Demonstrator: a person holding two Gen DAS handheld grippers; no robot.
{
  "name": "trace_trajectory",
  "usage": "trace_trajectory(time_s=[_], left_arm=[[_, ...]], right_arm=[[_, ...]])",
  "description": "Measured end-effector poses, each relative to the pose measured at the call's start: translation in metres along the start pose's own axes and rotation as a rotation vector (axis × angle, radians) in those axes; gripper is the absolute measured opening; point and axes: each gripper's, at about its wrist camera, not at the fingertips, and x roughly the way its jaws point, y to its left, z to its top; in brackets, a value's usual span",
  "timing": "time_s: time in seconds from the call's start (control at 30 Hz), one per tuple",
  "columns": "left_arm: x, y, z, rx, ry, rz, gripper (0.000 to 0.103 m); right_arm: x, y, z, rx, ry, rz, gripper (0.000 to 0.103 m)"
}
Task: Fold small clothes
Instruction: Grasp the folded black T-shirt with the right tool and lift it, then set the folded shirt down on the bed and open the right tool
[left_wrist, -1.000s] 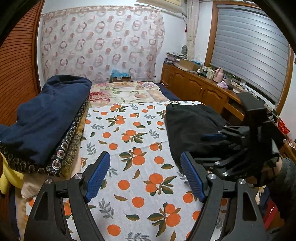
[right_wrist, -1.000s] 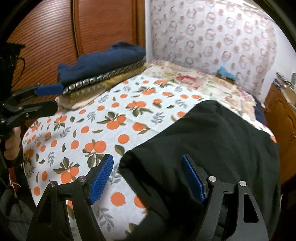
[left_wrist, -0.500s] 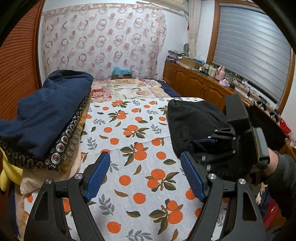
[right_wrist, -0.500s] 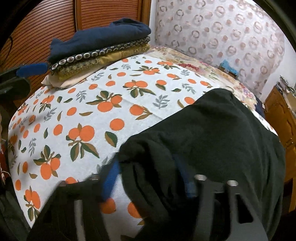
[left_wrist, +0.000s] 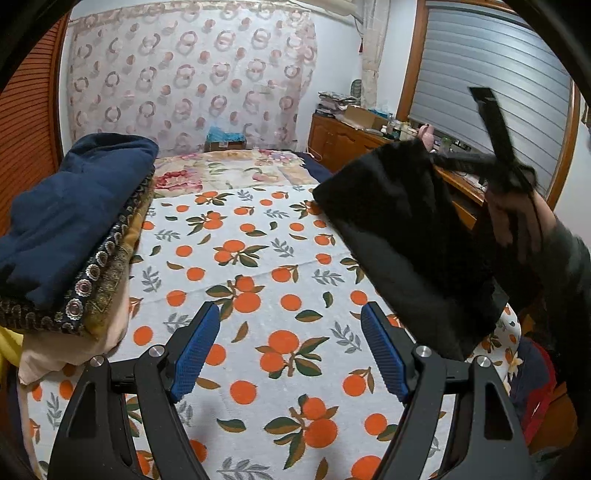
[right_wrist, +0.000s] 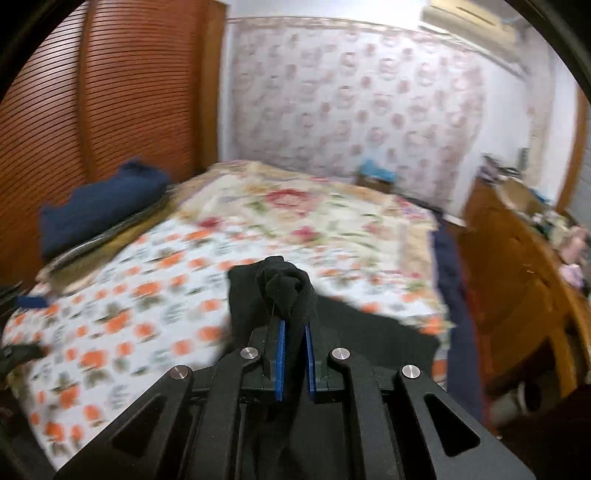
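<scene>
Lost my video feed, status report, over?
Right gripper closing, black garment pinched between pads, lifted off bed. Left gripper open, empty, over bed. Folded stack at side, nothing in the way.

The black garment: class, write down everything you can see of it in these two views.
The black garment is plain, soft, matte cloth, knit-like, with no print visible. One bunched edge is pinched between the blue pads of the right gripper, whose jaws are closing on it. It is lifted and hangs slanted over the right side of the orange-print bedsheet, its far corner apparently touching the sheet. The left gripper is clear of it.
</scene>
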Motion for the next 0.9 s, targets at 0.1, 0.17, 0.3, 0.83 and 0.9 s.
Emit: trace_trajectory(time_s=[0.1,0.17,0.3,0.83,0.9], left_arm=[[0.001,-0.005,0.000,0.008,0.004,-0.006,0.079],[0.003,-0.006,-0.001,0.012,0.008,-0.008,0.079],[0.006,-0.010,-0.002,0.021,0.020,-0.008,0.079],[0.016,-0.028,-0.002,0.028,0.004,-0.008,0.079],[0.016,-0.033,-0.001,0.035,-0.006,-0.002,0.079]], right_arm=[[0.015,-0.032,0.006,0.036,0.019,-0.090,0.009],[0.029,-0.051,0.006,0.074,0.053,-0.129,0.009],[0.063,-0.075,-0.003,0.160,0.130,-0.168,0.009],[0.020,-0.050,-0.038,0.210,0.098,-0.188,0.048],[0.006,-0.036,-0.052,0.199,0.077,-0.167,0.053]])
